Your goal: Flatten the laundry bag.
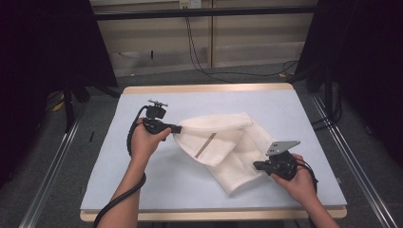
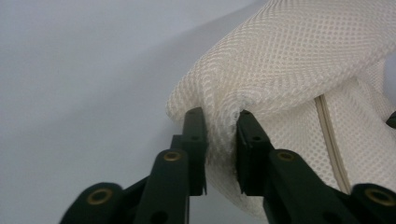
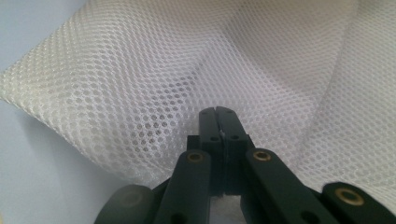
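A white mesh bag (image 1: 223, 142) lies folded on the pale blue table cover (image 1: 166, 185), with a beige strip (image 1: 206, 145) across its upper layer. My left gripper (image 1: 179, 128) is at the bag's left corner. In the left gripper view its jaws (image 2: 220, 114) stand a little apart with a bunched fold of mesh (image 2: 289, 60) pinched between the pads. My right gripper (image 1: 256, 165) is at the bag's lower right edge. In the right gripper view its jaws (image 3: 217, 112) are pressed together on a thin layer of mesh (image 3: 140, 79), which creases away from the tips.
The table's wooden rim (image 1: 209, 88) runs along the far side. Metal rails (image 1: 52, 166) flank the table on the floor. Black cables (image 1: 199, 57) hang by the back wall. Dark curtains stand at both sides.
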